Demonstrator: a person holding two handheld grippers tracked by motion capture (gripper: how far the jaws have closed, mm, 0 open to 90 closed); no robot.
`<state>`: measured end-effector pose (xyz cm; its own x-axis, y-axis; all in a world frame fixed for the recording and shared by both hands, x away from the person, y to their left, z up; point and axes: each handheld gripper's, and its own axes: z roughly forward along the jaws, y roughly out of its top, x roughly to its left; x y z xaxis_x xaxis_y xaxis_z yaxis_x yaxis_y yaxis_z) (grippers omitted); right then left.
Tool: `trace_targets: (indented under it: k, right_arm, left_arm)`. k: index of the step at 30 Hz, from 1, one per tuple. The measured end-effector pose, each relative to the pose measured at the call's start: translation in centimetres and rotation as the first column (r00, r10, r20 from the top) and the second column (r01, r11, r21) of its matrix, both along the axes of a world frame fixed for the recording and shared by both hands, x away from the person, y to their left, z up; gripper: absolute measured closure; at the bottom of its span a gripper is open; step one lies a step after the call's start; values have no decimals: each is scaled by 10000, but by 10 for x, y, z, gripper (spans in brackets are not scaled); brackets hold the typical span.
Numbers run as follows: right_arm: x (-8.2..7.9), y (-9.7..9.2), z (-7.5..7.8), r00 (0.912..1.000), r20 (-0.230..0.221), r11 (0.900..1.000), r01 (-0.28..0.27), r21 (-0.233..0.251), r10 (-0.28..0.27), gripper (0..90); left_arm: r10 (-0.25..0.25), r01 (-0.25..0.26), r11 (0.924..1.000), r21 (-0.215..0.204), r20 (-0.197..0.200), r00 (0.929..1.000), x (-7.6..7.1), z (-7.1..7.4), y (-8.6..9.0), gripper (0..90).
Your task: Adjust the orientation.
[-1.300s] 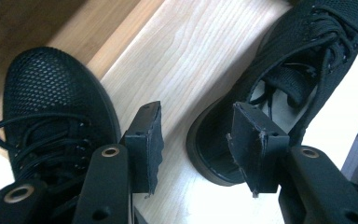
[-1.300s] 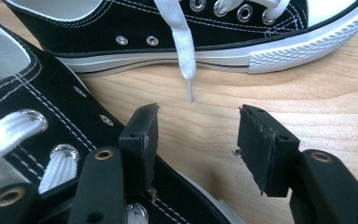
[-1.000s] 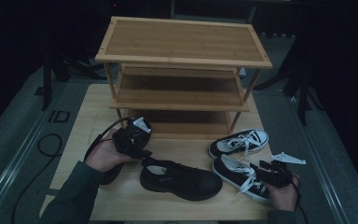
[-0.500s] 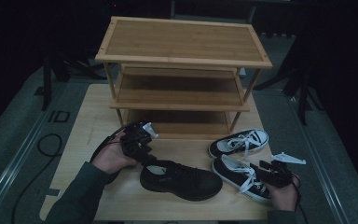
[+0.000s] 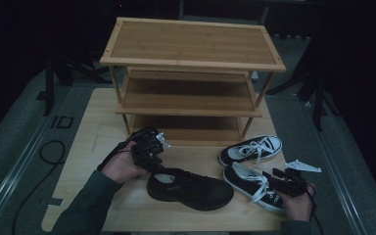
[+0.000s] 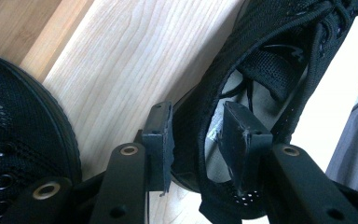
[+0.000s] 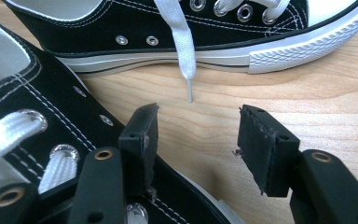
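Your left hand-held gripper (image 6: 196, 140) has been closing astride the black mesh shoe's (image 5: 191, 186) heel collar, not yet pinching; your right hand-held gripper (image 7: 198, 149) is spread beside the laced sneaker (image 7: 37, 135).

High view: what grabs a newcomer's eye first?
The three-tier wooden shoe rack at the back of the table, its shelves bare. In front of it lie three shoes: an all-black shoe at the centre and a pair of black-and-white sneakers to the right. The left gripper straddles the black shoe's heel collar, jaws just closing, pads not yet pressing; the right gripper sits open by the nearer sneaker.
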<state>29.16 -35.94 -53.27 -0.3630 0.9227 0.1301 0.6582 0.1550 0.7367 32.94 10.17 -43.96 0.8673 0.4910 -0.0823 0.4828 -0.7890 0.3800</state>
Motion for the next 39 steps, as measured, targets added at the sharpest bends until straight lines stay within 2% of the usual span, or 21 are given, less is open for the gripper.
trace_targets:
  k: [6, 7, 10, 12, 22, 28, 32, 39]
  right_arm:
    - [0, 0, 0, 10000, 2, 10000, 5, 1, -5, 474]
    - [0, 0, 0, 10000, 1, 10000, 6, 1, -6, 474]
    - [0, 0, 0, 10000, 8, 10000, -12, -11, 12, 472]
    - [0, 0, 0, 10000, 1, 10000, 0, 3, 0, 472]
    - [0, -1, 0, 10000, 2, 10000, -29, 23, 29, 470]
    - [0, -1, 0, 10000, -5, 10000, -42, 33, 42, 469]
    - [0, 0, 0, 10000, -5, 10000, -42, 35, 42, 468]
    - [0, 0, 0, 10000, -10, 10000, -42, 46, 42, 467]
  left_arm:
    - [-52, 54, 9997, 229, -74, 10000, 1, -4, -3, 674]
    - [-50, 49, 9995, 303, 16, 10000, 1, -5, -3, 693]
    - [-314, 304, 9987, 402, 239, 9992, -2, -4, -5, 822]
    - [-402, 384, 9981, 481, 371, 9985, -3, -4, -6, 860]
    - [-101, 97, 9996, 255, 169, 9998, -4, -4, 1, 867]
    - [357, -361, 9989, 299, 108, 9993, -8, -4, 17, 866]
    - [647, -647, 9978, 110, -13, 9979, -12, -5, 31, 865]
    - [777, -777, 9970, -28, -156, 9969, -22, -6, 46, 864]
